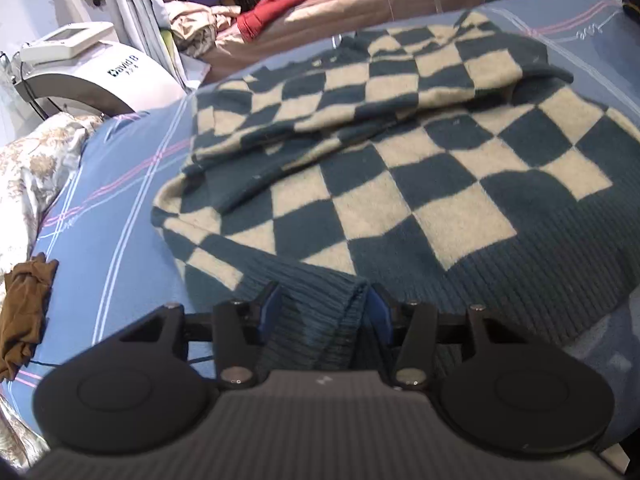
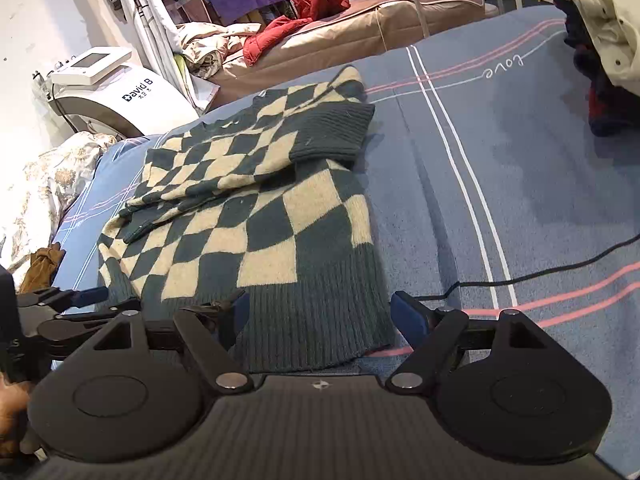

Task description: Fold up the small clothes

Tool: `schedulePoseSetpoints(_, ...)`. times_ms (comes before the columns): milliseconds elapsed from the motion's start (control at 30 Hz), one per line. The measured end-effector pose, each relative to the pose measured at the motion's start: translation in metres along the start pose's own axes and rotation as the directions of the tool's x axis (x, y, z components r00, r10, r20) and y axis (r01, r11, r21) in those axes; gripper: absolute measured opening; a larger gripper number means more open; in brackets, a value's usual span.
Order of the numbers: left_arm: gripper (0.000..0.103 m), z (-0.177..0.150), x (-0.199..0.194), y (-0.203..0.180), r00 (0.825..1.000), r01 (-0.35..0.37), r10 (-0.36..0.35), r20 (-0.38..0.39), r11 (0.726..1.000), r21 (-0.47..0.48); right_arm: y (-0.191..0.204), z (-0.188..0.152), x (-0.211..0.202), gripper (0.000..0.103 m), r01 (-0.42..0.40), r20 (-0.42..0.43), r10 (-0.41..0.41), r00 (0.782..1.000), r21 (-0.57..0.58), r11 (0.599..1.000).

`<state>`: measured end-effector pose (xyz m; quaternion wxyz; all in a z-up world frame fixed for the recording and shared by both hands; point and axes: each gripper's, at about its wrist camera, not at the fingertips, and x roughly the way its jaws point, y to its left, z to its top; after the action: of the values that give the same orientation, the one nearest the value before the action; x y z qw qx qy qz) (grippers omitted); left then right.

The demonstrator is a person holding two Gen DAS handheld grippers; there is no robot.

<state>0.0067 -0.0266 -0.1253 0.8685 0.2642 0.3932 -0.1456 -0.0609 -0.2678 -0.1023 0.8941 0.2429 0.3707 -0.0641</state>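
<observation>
A teal and cream checkered sweater (image 1: 400,168) lies on the blue bed sheet (image 1: 112,208) with both sleeves folded across its body. My left gripper (image 1: 322,308) is at the near left hem corner, its jaws partly closed with bunched ribbed hem (image 1: 316,320) between the blue pads. In the right wrist view the sweater (image 2: 256,208) lies ahead. My right gripper (image 2: 320,312) is open, its pads either side of the ribbed hem (image 2: 316,320) at the near right corner. The left gripper (image 2: 76,300) shows at the left edge.
A brown cloth (image 1: 24,312) lies at the sheet's left edge by a floral duvet (image 1: 36,168). A black cable (image 2: 540,272) crosses the sheet at right. Piled clothes (image 2: 600,40) sit at the far right. A white machine (image 2: 104,92) and another bed (image 2: 360,28) stand behind.
</observation>
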Motion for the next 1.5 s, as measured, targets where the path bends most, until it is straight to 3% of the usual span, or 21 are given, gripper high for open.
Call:
schedulePoseSetpoints(133,0.041,-0.004,0.006,-0.002,1.0,-0.003,0.003,-0.003,1.0,-0.004,0.0,0.0,0.0,0.103,-0.006,-0.002,0.006,1.0,0.006,1.0)
schedulePoseSetpoints(200,0.023,-0.005,0.007,0.004,1.0,0.022,-0.022,-0.002,0.999,-0.039,0.0,0.0,-0.001,0.103,0.01,0.004,-0.01,1.0,-0.001,1.0)
schedulePoseSetpoints(300,0.009,-0.005,0.005,0.033,0.997,0.075,-0.076,0.003,0.982,-0.174,-0.004,0.001,0.0,0.103,0.022,0.006,-0.022,1.0,0.013,1.0)
schedulePoseSetpoints(400,0.009,-0.017,-0.001,0.075,0.996,0.091,-0.092,0.011,0.944,-0.319,-0.007,0.001,0.0,0.103,0.024,0.003,-0.025,1.0,0.014,1.0)
schedulePoseSetpoints(567,0.01,-0.058,-0.005,0.136,0.996,0.012,-0.049,-0.068,0.889,-0.458,-0.009,-0.001,0.006,0.103,0.024,-0.024,-0.024,0.999,0.013,1.0)
schedulePoseSetpoints(633,0.017,-0.076,-0.003,0.149,0.993,0.013,-0.069,-0.1,0.876,-0.482,-0.009,-0.002,0.01,0.103,0.019,-0.035,-0.019,0.999,0.017,1.0)
schedulePoseSetpoints(667,0.025,-0.084,-0.005,0.154,0.992,0.017,-0.076,-0.097,0.862,-0.506,-0.008,-0.002,0.011,0.103,0.014,-0.04,-0.014,0.999,0.015,1.0)
schedulePoseSetpoints(733,0.049,-0.089,-0.013,0.156,0.995,0.008,-0.059,-0.082,0.855,-0.518,-0.006,-0.002,0.014,0.103,0.01,-0.049,-0.009,0.999,0.007,1.0)
schedulePoseSetpoints(800,0.093,-0.086,-0.02,0.15,0.998,-0.02,-0.014,-0.065,0.868,-0.497,-0.005,-0.003,0.018,0.103,0.019,-0.064,-0.019,0.998,0.0,1.0)
schedulePoseSetpoints(833,0.102,-0.084,-0.022,0.147,0.999,-0.026,0.003,-0.048,0.871,-0.49,-0.005,-0.003,0.02,0.103,0.021,-0.07,-0.021,0.997,0.003,1.0)
schedulePoseSetpoints(933,0.103,-0.072,-0.014,0.139,1.0,0.005,-0.017,-0.023,0.898,-0.44,-0.004,-0.005,0.022,0.103,0.022,-0.07,-0.021,0.997,0.004,1.0)
schedulePoseSetpoints(967,0.101,-0.067,-0.009,0.136,0.999,0.004,-0.018,-0.028,0.9,-0.435,-0.002,-0.007,0.022,0.103,0.016,-0.064,-0.016,0.998,-0.007,1.0)
schedulePoseSetpoints(1033,0.073,-0.062,0.0,0.133,0.998,0.041,-0.056,-0.019,0.894,-0.446,0.001,-0.01,0.024,0.098,0.0,-0.069,-0.001,0.998,-0.027,1.0)
schedulePoseSetpoints(1067,0.039,-0.059,0.006,0.132,0.995,0.08,-0.102,-0.022,0.878,-0.471,0.003,-0.011,0.025,0.083,0.004,-0.074,-0.007,0.997,-0.036,0.999)
schedulePoseSetpoints(1100,0.023,-0.058,0.011,0.131,0.989,0.115,-0.145,-0.021,0.858,-0.501,0.005,-0.012,0.028,0.042,0.023,-0.081,-0.027,0.996,-0.049,0.999)
schedulePoseSetpoints(1133,0.023,-0.056,0.014,0.13,0.986,0.132,-0.164,-0.016,0.843,-0.521,0.006,-0.012,0.03,0.025,0.037,-0.089,-0.042,0.995,-0.056,0.998)
schedulePoseSetpoints(1200,0.015,-0.052,0.014,0.125,0.989,0.116,-0.146,-0.017,0.85,-0.514,0.003,-0.008,0.029,0.019,0.009,-0.092,-0.01,0.996,-0.015,1.0)
schedulePoseSetpoints(1333,0.012,-0.046,-0.009,0.14,0.987,0.153,-0.159,0.036,0.831,-0.535,0.002,0.013,0.006,0.016,-0.038,-0.039,0.038,0.999,0.013,0.999)
schedulePoseSetpoints(1433,0.012,-0.048,-0.029,0.152,0.983,0.174,-0.181,0.04,0.83,-0.531,0.002,0.031,-0.019,0.015,-0.076,-0.067,0.078,0.995,0.024,0.997)
schedulePoseSetpoints(1500,0.011,-0.054,-0.033,0.153,0.979,0.174,-0.204,-0.003,0.84,-0.514,0.002,0.031,-0.029,0.014,-0.084,-0.122,0.087,0.989,0.028,0.996)
